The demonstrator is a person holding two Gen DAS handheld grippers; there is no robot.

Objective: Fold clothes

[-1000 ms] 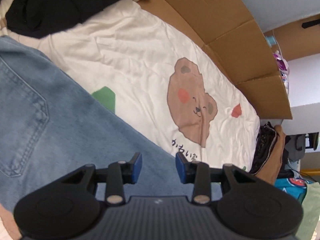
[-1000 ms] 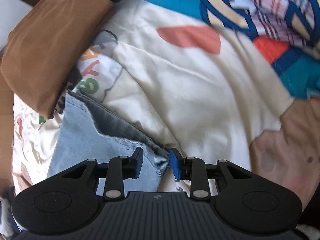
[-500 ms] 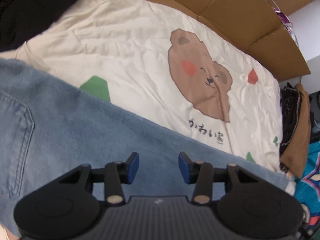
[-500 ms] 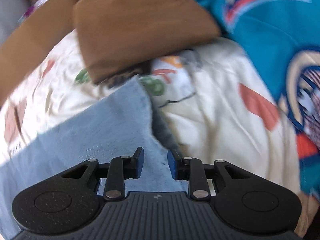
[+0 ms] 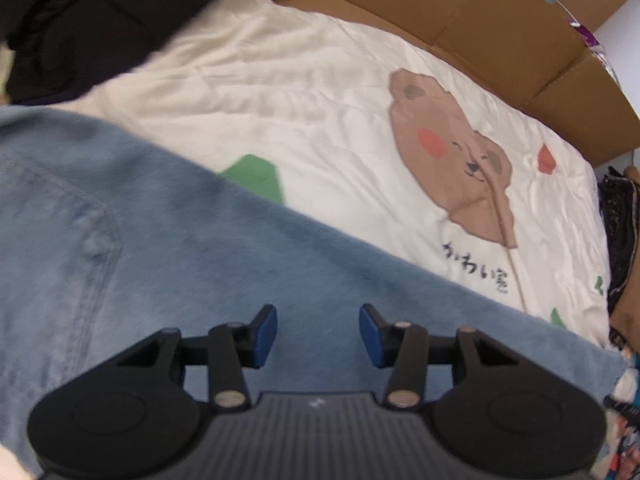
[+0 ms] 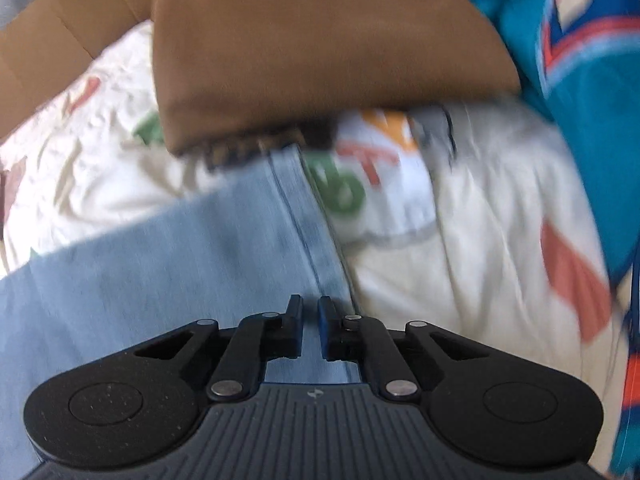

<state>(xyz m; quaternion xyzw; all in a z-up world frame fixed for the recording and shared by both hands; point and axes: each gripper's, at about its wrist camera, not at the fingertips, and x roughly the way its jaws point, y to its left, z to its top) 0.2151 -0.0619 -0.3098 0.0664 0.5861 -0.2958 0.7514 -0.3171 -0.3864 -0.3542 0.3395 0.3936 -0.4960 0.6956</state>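
Note:
Light blue jeans lie flat across a cream bedsheet with a bear print. My left gripper is open and empty, hovering over the jeans' leg near the back pocket. In the right wrist view the jeans' leg end and hem reach toward a folded brown garment. My right gripper stands over the hem with its jaws nearly closed and a narrow gap between them. I cannot tell whether denim is pinched between them.
A black garment lies at the far left of the bed. Cardboard panels line the far side. A teal patterned garment lies at the right. A dark patterned cloth sits under the brown stack.
My right gripper's jaws have narrowed from open to nearly closed over the jeans' hem, and it has swung toward the brown garment. My left gripper has shifted slightly along the leg and stays open.

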